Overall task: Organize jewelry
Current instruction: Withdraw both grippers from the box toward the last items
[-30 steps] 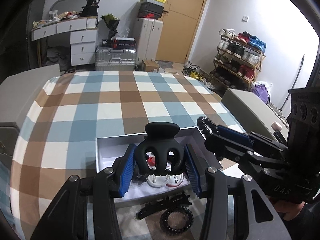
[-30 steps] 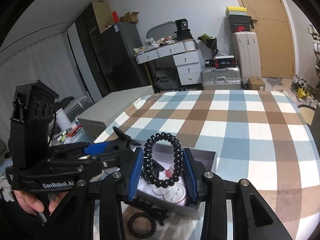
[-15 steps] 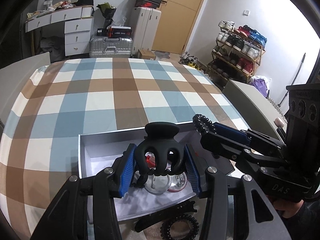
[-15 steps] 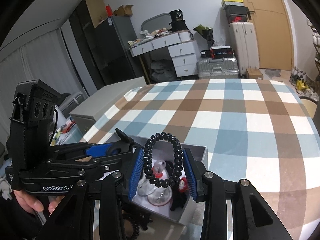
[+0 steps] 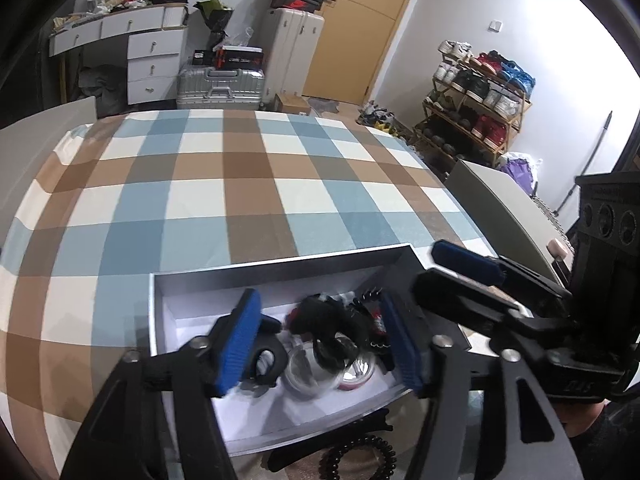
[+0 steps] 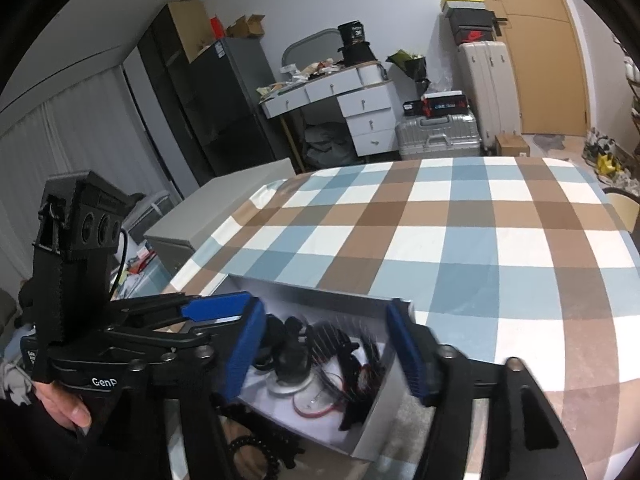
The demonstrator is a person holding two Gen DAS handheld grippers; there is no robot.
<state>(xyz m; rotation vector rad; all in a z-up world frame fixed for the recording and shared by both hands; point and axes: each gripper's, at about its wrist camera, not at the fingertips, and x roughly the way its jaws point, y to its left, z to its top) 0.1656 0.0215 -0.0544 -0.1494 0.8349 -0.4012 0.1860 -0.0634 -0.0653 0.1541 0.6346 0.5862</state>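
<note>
Jewelry lies heaped in the open grey box on the checked worktop; left tongs and right tongs hover spread wide above it, both empty, apparently for dropping pieces in

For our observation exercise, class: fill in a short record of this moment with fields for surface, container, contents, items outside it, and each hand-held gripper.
surface: checked tablecloth
container: open grey box, white inside
contents: black hair clips and hair ties piled over round clear cases
outside: black coil hair tie and a hair clip by the near wall
left hand-held gripper: open, empty, over the box
right hand-held gripper: open, empty, over the box
</note>
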